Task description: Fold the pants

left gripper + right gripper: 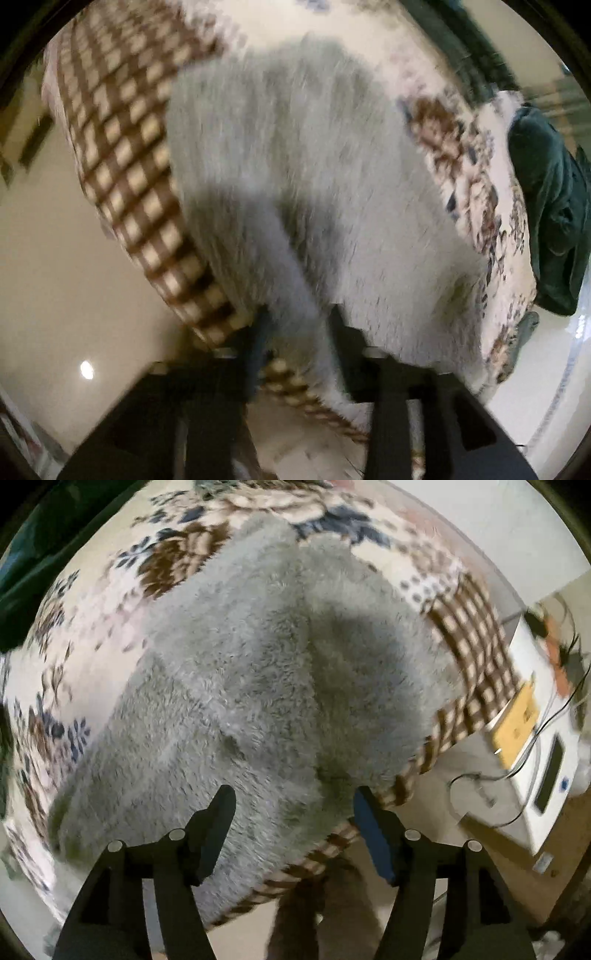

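The pants (295, 166) are grey and fluffy and lie spread on a patterned blanket on a bed; they also fill the right wrist view (240, 686). My left gripper (299, 321) has its two fingers close around a strip of the grey fabric at the bed's near edge, gripping it. My right gripper (295, 805) is open, its fingers wide apart just above the near edge of the pants, holding nothing.
The blanket (122, 155) has a brown checked border and a floral middle (92, 602). A dark green cloth (550, 206) lies at the bed's far side. A white appliance (546, 738) with cables stands on the floor to the right.
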`<state>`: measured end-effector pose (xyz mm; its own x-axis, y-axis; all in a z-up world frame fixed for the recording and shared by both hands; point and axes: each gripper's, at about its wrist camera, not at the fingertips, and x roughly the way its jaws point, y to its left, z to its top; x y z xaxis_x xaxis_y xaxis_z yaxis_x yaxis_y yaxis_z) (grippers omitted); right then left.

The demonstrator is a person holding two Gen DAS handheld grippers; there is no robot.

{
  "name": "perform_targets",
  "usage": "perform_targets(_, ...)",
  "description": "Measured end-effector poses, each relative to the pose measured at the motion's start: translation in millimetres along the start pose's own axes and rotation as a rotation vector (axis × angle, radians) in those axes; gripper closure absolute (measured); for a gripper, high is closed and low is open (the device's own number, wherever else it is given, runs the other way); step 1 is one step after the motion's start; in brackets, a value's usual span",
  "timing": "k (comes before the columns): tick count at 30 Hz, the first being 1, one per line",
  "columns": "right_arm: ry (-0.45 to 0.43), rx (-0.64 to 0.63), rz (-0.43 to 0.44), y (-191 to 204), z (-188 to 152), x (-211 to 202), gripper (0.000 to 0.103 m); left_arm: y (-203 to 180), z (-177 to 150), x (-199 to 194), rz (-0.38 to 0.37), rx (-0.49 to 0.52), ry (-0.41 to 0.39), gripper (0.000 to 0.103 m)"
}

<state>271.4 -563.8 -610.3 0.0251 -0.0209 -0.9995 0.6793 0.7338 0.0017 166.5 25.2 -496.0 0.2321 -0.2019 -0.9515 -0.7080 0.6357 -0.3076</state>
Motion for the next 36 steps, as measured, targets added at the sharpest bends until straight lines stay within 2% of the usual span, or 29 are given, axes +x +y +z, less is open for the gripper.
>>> perform_targets(2, -0.052, -0.05, -0.038, 4.2, -1.4, -16.0, 0.034, -8.1, 5.1, -6.1, 0.041, 0.06, -0.044, 0.024)
perform_targets(5, -0.135, -0.149, -0.071, 22.8, 12.3, -31.1, 0.031, -42.0, 9.3, -4.4, 0.14, 0.204, -0.122, 0.024)
perform_targets(7, -0.179, -0.235, -0.102, 49.5, 28.8, -30.3, 0.03, -52.7, 11.6, 0.9, 0.167, 0.242, -0.14, 0.024)
perform_targets(10, -0.174, -0.359, -0.132, 91.2, 58.4, -6.5, 0.028, -61.6, 14.1, 11.1, 0.187, 0.264, -0.143, 0.024)
perform_targets(13, -0.156, -0.418, -0.194, 111.2, 75.5, 20.6, 0.029, -82.9, 6.7, 22.5, 0.219, 0.306, -0.136, 0.024)
perform_targets(14, -0.165, -0.418, -0.215, 109.7, 79.6, 22.7, 0.041, -85.4, 5.1, 22.2, 0.221, 0.313, -0.131, 0.024)
perform_targets(15, -0.184, -0.402, -0.231, 106.3, 79.7, 21.9, 0.072, -94.0, 1.1, 23.8, 0.222, 0.331, -0.127, 0.024)
perform_targets(16, -0.214, -0.361, -0.233, 94.5, 81.5, 16.0, 0.085, -99.7, -2.8, 24.7, 0.227, 0.346, -0.126, 0.024)
perform_targets(17, -0.238, -0.312, -0.217, 80.0, 80.9, 12.3, 0.092, -105.4, -7.4, 24.1, 0.232, 0.363, -0.125, 0.024)
perform_targets(19, -0.261, -0.158, -0.16, 30.5, 84.6, -5.3, 0.094, -116.5, -14.0, 23.4, 0.231, 0.384, -0.123, 0.024)
perform_targets(22, -0.186, 0.107, -0.057, -62.6, 80.3, -6.0, 0.094, -125.3, -24.7, 23.1, 0.226, 0.393, -0.113, 0.024)
perform_targets(25, -0.031, 0.314, 0.028, -140.0, 69.8, 21.8, 0.091, -127.9, -33.6, 28.8, 0.224, 0.378, -0.094, 0.024)
perform_targets(26, 0.012, 0.35, 0.067, -155.6, 66.0, 30.3, 0.079, -127.3, -37.2, 31.1, 0.222, 0.369, -0.087, 0.024)
perform_targets(27, 0.048, 0.388, 0.095, -170.5, 60.8, 37.0, 0.058, -125.9, -40.9, 33.9, 0.222, 0.358, -0.076, 0.024)
perform_targets(28, 0.056, 0.417, 0.128, -180.9, 55.0, 38.7, 0.051, -124.9, -44.1, 35.5, 0.224, 0.349, -0.067, 0.024)
perform_targets(30, 0.04, 0.43, 0.19, -189.4, 45.5, 34.3, 0.048, -121.2, -49.5, 37.5, 0.216, 0.334, -0.057, 0.024)
perform_targets(33, 0.015, 0.414, 0.216, -182.9, 32.3, 23.0, 0.048, -112.7, -53.3, 38.0, 0.216, 0.319, -0.045, 0.024)
perform_targets(36, 0.027, 0.355, 0.265, -144.8, 13.1, 15.9, 0.048, -95.6, -49.1, 31.4, 0.219, 0.299, -0.04, 0.024)
